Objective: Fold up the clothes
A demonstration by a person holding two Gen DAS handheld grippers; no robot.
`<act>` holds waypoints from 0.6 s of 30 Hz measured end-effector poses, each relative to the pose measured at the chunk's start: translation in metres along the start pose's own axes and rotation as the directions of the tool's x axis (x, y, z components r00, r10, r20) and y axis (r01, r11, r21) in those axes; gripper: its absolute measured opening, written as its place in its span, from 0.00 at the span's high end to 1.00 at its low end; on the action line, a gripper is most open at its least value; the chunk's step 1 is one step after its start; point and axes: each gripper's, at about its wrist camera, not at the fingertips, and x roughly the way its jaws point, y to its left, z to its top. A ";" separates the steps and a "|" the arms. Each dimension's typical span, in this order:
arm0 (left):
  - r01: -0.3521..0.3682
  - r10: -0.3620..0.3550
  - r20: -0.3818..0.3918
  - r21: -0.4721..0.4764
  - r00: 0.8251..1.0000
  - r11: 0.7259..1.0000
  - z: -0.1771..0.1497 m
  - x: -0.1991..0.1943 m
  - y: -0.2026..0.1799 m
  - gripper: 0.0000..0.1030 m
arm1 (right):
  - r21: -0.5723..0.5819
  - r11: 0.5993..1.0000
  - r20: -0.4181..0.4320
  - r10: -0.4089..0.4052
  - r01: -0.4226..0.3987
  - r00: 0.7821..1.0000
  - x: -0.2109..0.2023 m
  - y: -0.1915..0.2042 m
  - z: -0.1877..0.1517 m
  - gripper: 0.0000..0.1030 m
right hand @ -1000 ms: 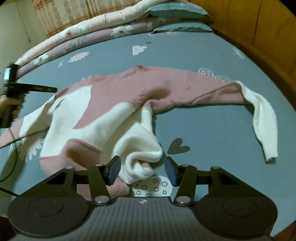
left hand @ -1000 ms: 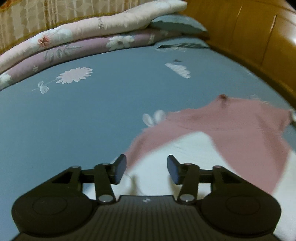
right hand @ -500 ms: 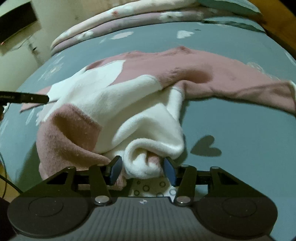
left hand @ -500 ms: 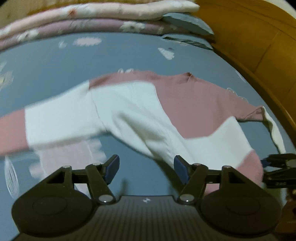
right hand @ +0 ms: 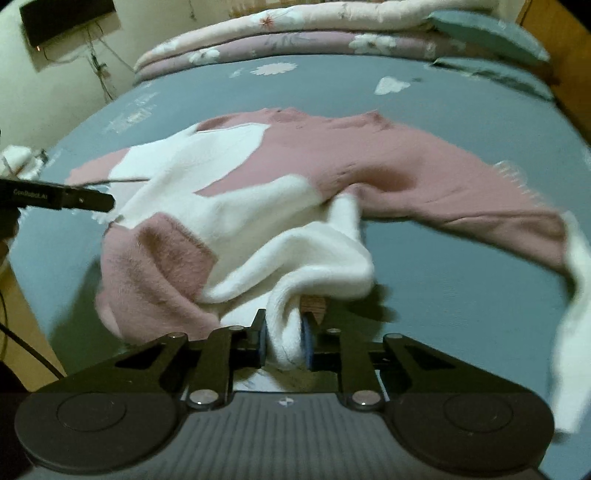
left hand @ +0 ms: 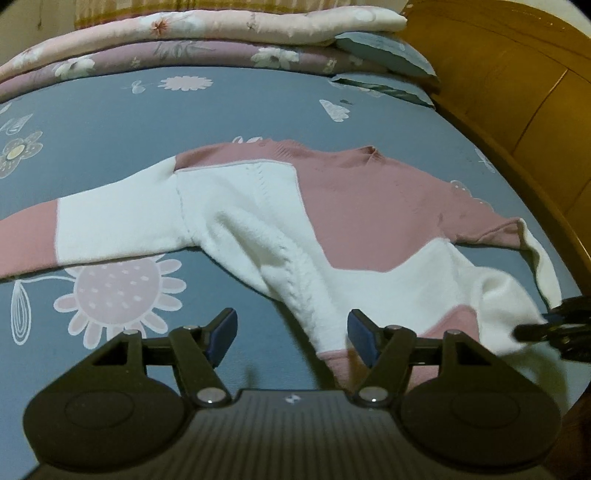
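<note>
While your right tongs [right hand: 283, 341] are clenched on a bunched white fold of the sweater [right hand: 332, 184], your left tongs [left hand: 291, 334] stand released, jaws wide apart, with nothing between them; the sweater's ribbed pink hem lies just beside the right-hand finger [left hand: 364, 338].

Sweater: spread across the middle of the bed [left hand: 110, 122], neck toward the far side, both sleeves out sideways. Fuzzy knit, pink and white in large angular blocks; a cable-like ridge runs down the white panel. Near corner is lifted and rumpled where your right tongs hold it.

Surroundings: bed sheet is smooth blue-grey with printed flowers, one large pink daisy [left hand: 118, 291] just beside the left sleeve. Folded floral quilts [left hand: 207, 40] are stacked along the far edge, with grey-blue pillows [left hand: 384, 55] next to them, well apart from the sweater. Curved wooden headboard [left hand: 517, 92] runs along the right side. On the wall in the right wrist view, a dark box [right hand: 66, 18] with dangling wires.

Nothing lies on the sweater.
</note>
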 end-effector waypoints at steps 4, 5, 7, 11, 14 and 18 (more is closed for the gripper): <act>0.026 -0.026 -0.002 0.033 1.000 0.999 -0.001 0.000 -0.003 0.34 | 0.009 0.992 -0.043 -0.123 0.123 0.992 -0.018 -0.017 -0.006 0.80; 0.033 -0.033 -0.002 0.041 0.999 0.999 -0.001 0.000 -0.004 0.34 | 0.017 0.988 -0.058 -0.151 0.153 0.987 -0.019 -0.022 -0.008 0.80; 0.046 -0.046 -0.009 0.063 0.999 0.997 -0.002 0.002 -0.003 0.34 | 0.041 0.981 -0.087 -0.188 0.192 0.978 -0.015 -0.029 -0.014 0.80; 0.056 -0.053 -0.032 0.098 0.998 0.994 -0.003 0.007 0.004 0.33 | 0.072 0.967 -0.098 -0.237 0.245 0.967 -0.009 -0.018 -0.017 0.76; 0.083 -0.078 -0.044 0.122 0.996 0.989 -0.003 0.010 0.012 0.31 | 0.076 0.959 -0.068 -0.269 0.274 0.961 -0.015 0.002 -0.013 0.72; 0.105 -0.095 -0.068 0.164 0.993 0.981 -0.001 0.016 0.026 0.30 | 0.067 0.958 -0.018 -0.279 0.280 0.960 -0.022 0.037 0.001 0.62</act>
